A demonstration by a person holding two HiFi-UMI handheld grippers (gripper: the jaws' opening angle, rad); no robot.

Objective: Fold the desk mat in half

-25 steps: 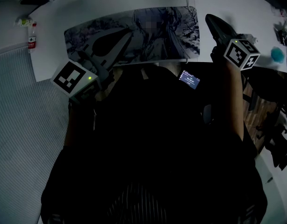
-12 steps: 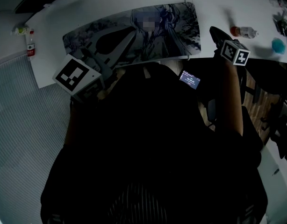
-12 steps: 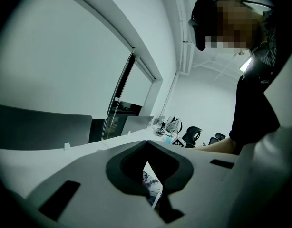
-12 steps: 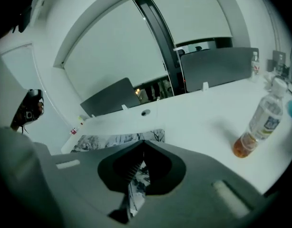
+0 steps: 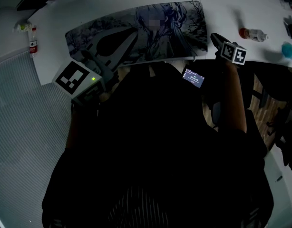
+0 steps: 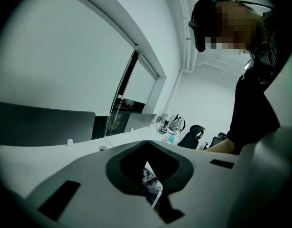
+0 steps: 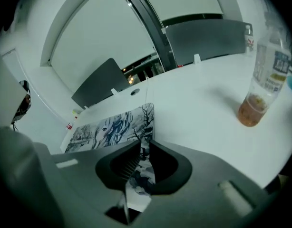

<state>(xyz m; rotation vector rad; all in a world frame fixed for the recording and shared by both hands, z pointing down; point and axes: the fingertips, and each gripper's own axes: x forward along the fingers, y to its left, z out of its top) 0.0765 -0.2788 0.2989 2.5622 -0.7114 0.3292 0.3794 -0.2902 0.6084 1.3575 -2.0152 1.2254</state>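
Observation:
The desk mat (image 5: pixel 179 37), printed with a grey anime drawing, lies flat along the white desk (image 5: pixel 222 8). My left gripper (image 5: pixel 134 33) reaches over the mat's left half; its jaws meet at the tips. In the left gripper view a strip of the mat (image 6: pixel 153 182) shows behind the left gripper (image 6: pixel 147 148). My right gripper (image 5: pixel 213 36) points down at the mat's near right corner. Its jaws have just been opening and stand a little apart. In the right gripper view the mat (image 7: pixel 108 127) runs into the slit of the right gripper (image 7: pixel 147 144), and the pads do not press on it.
A clear bottle with orange liquid (image 5: pixel 253 33) (image 7: pixel 260 80) stands right of the mat. A small lit screen (image 5: pixel 193 78) sits at the desk's near edge. A small red-labelled bottle (image 5: pixel 33 44) is at the far left, a blue object (image 5: pixel 288 50) at the far right. Grey dividers (image 7: pixel 203 37) line the desk's back.
My right gripper has sunk toward the desk and now sits by the mat's near right corner. The left gripper has stayed over the mat's left half.

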